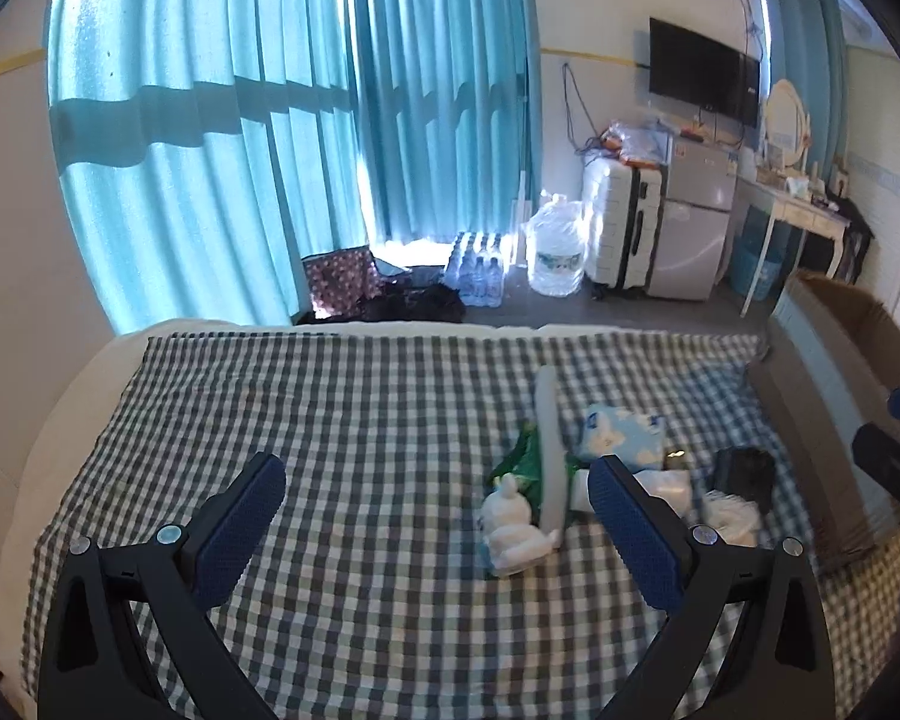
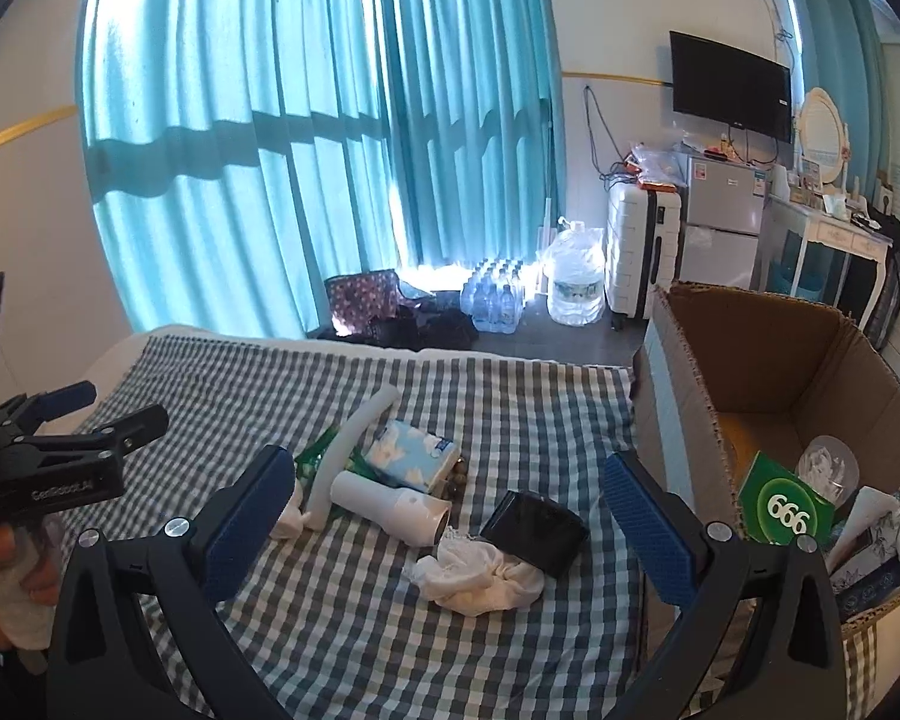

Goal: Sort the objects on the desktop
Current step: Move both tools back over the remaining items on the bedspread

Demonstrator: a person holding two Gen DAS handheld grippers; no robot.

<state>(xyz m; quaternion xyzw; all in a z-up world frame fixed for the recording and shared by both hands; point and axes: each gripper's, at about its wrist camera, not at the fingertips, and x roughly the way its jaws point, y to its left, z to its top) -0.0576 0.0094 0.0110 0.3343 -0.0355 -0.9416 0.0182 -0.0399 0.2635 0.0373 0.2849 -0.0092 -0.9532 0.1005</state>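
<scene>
A heap of objects lies on the checked cloth (image 2: 354, 618): a blue tissue pack (image 2: 411, 456), a white bottle (image 2: 390, 504), a black box (image 2: 534, 531), a white crumpled cloth (image 2: 480, 576), a grey tube (image 2: 348, 450) and a green packet (image 2: 315, 456). In the left wrist view a white rabbit figure (image 1: 513, 531) stands by the tube (image 1: 552, 450). My right gripper (image 2: 450, 516) is open and empty above the heap. My left gripper (image 1: 438, 516) is open and empty, left of the heap.
An open cardboard box (image 2: 768, 348) stands at the right, holding a green "666" box (image 2: 783, 504) and other items. Beyond the bed edge are water bottles (image 2: 498, 294), a big water jug (image 2: 576, 282), a white suitcase (image 2: 639, 252) and a fridge (image 2: 723, 216).
</scene>
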